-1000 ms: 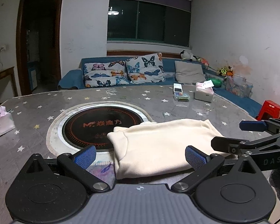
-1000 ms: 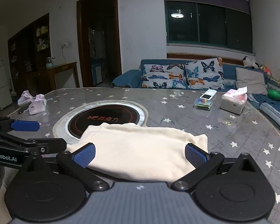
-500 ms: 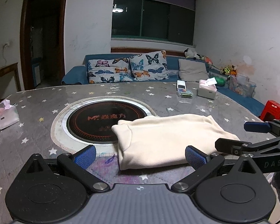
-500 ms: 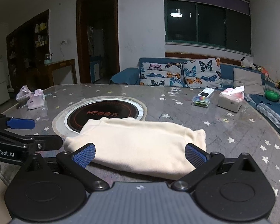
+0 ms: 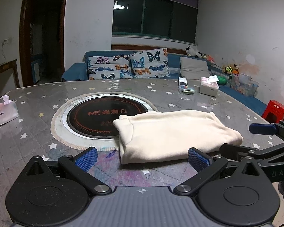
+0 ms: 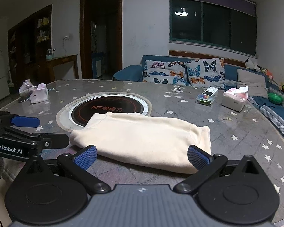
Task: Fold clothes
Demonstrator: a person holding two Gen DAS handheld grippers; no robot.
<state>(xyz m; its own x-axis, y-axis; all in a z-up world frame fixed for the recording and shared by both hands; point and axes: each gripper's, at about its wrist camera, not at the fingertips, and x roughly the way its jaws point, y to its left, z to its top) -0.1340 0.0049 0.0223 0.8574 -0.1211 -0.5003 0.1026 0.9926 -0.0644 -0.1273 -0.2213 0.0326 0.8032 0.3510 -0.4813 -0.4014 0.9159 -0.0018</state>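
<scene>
A cream garment (image 5: 172,134) lies folded into a flat oblong on the star-patterned table, its left end over the round black cooktop (image 5: 104,119). My left gripper (image 5: 142,158) is open, held just short of the garment's near edge, nothing between its blue pads. In the right wrist view the same garment (image 6: 142,138) lies straight ahead. My right gripper (image 6: 142,156) is open too, its pads (image 6: 197,157) at the fold's near edge. Each gripper shows at the side of the other's view: the right gripper (image 5: 263,138) and the left gripper (image 6: 26,130).
A white tissue box (image 6: 234,98) and a small clear case with a phone on it (image 6: 206,97) sit at the table's far right. A pink tissue pack (image 6: 38,94) lies at the far left. A red stool (image 5: 275,110) stands beyond the right edge. A blue sofa (image 5: 123,70) runs behind the table.
Both grippers have drawn back and risen from the garment, which now sits farther ahead and whole in both views. The garment itself has not moved.
</scene>
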